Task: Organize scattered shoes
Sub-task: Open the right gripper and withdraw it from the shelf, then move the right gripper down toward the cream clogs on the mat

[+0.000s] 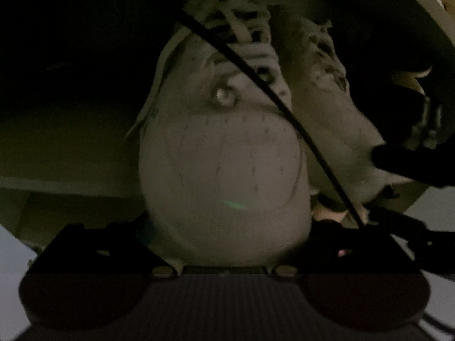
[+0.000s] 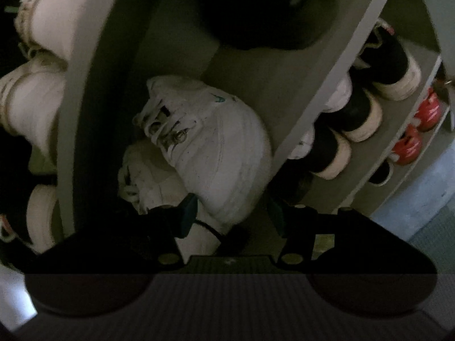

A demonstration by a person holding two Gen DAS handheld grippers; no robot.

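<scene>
**Two white shoes side by side on a dim rack shelf**

Filling the left wrist view, the toe of a white shoe sits between the fingers of the left gripper, which flank it low at either side. The dark hides the pads, so I cannot tell whether they clamp the toe or only stand beside it. A black cord crosses the laces on a slant. A second white shoe lies just beside the first, touching it, and a dark gripper finger pokes in at its right edge.

From the right wrist view, both white shoes rest together on a grey shelf, laces up and away from the camera. The right gripper has its jaws spread apart; the teal-tipped left finger lies against the shoes and the other stands over bare shelf beyond the toe. Nothing is held between them.

A dark shoe sits farther along the same shelf. Neighbouring tiers hold black shoes with pale soles, red shoes and more white shoes.
</scene>
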